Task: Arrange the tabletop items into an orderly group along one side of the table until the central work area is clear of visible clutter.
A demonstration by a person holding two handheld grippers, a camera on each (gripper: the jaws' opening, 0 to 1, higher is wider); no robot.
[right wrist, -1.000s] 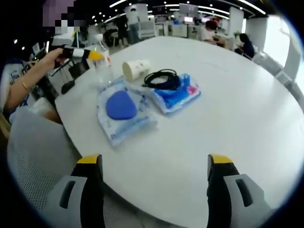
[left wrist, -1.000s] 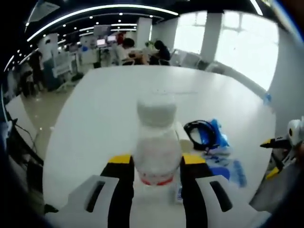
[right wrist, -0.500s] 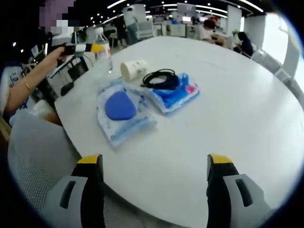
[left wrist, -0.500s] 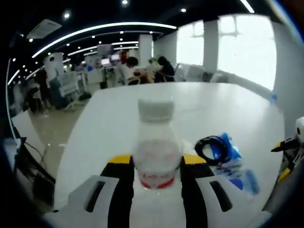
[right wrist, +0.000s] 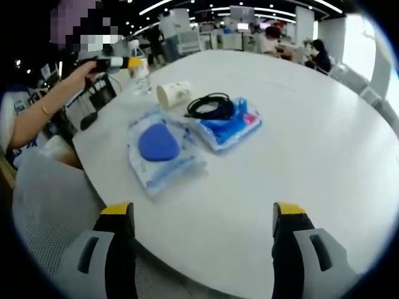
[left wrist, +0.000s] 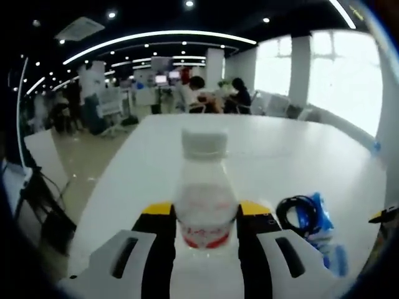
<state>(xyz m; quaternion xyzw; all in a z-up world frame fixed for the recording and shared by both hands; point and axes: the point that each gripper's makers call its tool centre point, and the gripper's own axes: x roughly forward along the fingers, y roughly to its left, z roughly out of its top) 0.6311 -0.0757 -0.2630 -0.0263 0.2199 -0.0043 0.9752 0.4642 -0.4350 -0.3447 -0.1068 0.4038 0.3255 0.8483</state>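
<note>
My left gripper (left wrist: pixel 206 212) is shut on a clear plastic bottle (left wrist: pixel 206 180) with a white cap and red label, held upright between its yellow-tipped jaws. In the right gripper view, the left gripper (right wrist: pixel 115 62) holds the bottle (right wrist: pixel 141 68) at the round white table's (right wrist: pixel 324 143) far left edge, beyond a paper cup (right wrist: pixel 173 93) lying on its side. A coiled black cable (right wrist: pixel 211 106) rests on a blue packet (right wrist: pixel 234 126). Beside them lies a blue pad in a clear bag (right wrist: pixel 159 144). My right gripper (right wrist: pixel 202 243) hangs open over the near edge with nothing between its jaws.
A mesh chair back (right wrist: pixel 43 218) stands at the table's near left, and a person's arm (right wrist: pixel 43 112) reaches in above it. The cable (left wrist: pixel 298 212) and blue packet (left wrist: pixel 319 221) lie right of the bottle. Desks and people fill the office beyond the table (left wrist: pixel 274 156).
The left gripper has carried the bottle a little higher and farther along the table's left edge, past the cup. The right gripper and the other items have stayed put.
</note>
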